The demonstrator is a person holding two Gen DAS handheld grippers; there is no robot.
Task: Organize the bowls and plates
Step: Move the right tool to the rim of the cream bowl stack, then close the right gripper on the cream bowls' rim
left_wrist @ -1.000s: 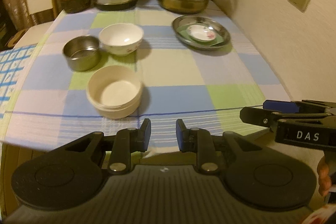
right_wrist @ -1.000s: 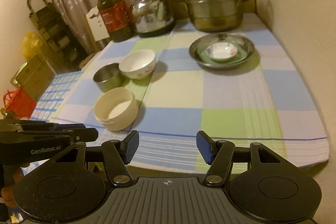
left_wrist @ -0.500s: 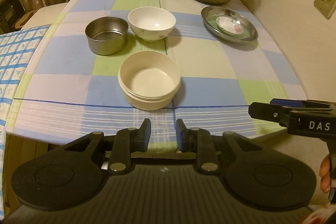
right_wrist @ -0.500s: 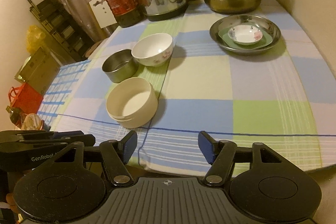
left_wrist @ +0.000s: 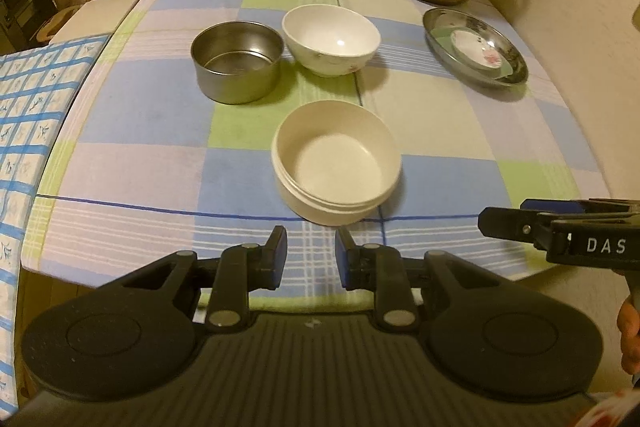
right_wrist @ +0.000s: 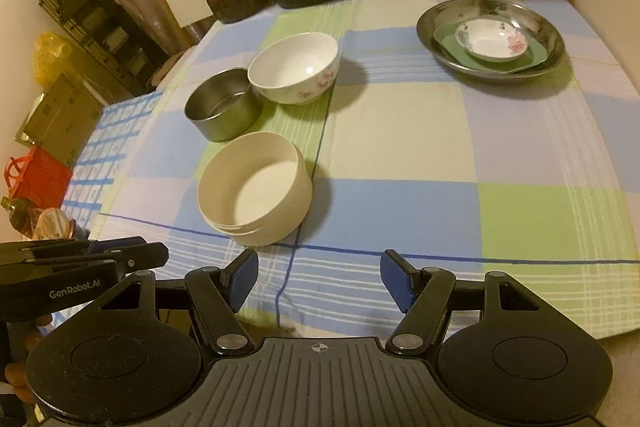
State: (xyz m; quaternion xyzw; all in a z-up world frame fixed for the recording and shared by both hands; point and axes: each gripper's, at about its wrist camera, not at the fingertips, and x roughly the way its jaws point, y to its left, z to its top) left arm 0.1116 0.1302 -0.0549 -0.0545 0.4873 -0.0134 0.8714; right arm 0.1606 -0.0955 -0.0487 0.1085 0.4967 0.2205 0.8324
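Near table edge, cream bowl (left_wrist: 336,163) ahead; left gripper (left_wrist: 311,251) narrowly parted, right gripper (right_wrist: 319,281) wide, both empty

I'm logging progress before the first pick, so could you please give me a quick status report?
Left claw narrow, empty; right claw wide, empty. Cream bowl nearest, untouched; steel bowl and floral bowl behind. Path unobstructed.

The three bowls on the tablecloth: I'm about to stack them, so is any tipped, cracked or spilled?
Nothing stands out. The cream bowl, the steel bowl and the white flowered bowl all stand upright and empty on the tablecloth, with no spill or visible damage.
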